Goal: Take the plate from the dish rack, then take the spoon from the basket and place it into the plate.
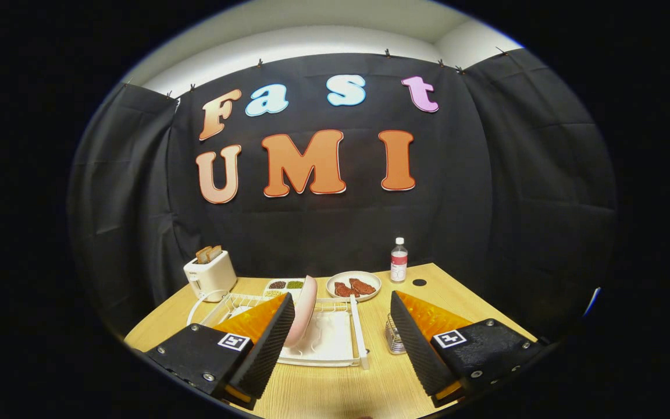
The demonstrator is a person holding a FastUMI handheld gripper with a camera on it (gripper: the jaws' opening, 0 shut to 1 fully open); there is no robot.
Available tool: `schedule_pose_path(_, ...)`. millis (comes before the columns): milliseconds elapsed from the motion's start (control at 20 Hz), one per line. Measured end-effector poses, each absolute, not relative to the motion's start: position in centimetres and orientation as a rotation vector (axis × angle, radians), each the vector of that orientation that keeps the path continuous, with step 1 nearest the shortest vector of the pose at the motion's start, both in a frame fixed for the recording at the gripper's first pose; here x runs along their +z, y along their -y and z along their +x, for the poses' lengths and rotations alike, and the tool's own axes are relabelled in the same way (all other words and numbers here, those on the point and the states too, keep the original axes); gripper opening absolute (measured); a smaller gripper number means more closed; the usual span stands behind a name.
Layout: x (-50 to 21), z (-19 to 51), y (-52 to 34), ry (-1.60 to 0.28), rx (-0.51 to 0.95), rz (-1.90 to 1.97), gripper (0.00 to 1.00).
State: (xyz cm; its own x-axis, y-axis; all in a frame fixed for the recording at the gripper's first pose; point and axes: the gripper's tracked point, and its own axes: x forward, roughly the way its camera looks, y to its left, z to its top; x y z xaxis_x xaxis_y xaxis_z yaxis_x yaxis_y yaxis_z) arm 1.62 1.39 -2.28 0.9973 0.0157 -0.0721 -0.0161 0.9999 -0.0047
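Claw (342,317) wide open — plate (305,308) upright beside its left finger.

Even overhead light, bright table (335,390); dark cloth wall, strong fisheye bending at edges; centre sharp, no glare

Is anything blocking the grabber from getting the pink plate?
No. The open gripper has nothing visible between it and the pink plate, which stands on edge in the dish rack close beside one finger.

table (335,393) | dish rack (335,343) | toaster (210,276) | bottle (399,261) | basket (394,337)
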Motion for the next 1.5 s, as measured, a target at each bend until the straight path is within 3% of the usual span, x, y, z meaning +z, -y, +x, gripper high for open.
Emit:
schedule_pose_path(800,-6.2,10.9,-8.9,-0.221,0.160,-0.034,0.99)
schedule_pose_path(1500,-13.4,16.3,-10.4,-0.408,0.123,-0.080,0.98)
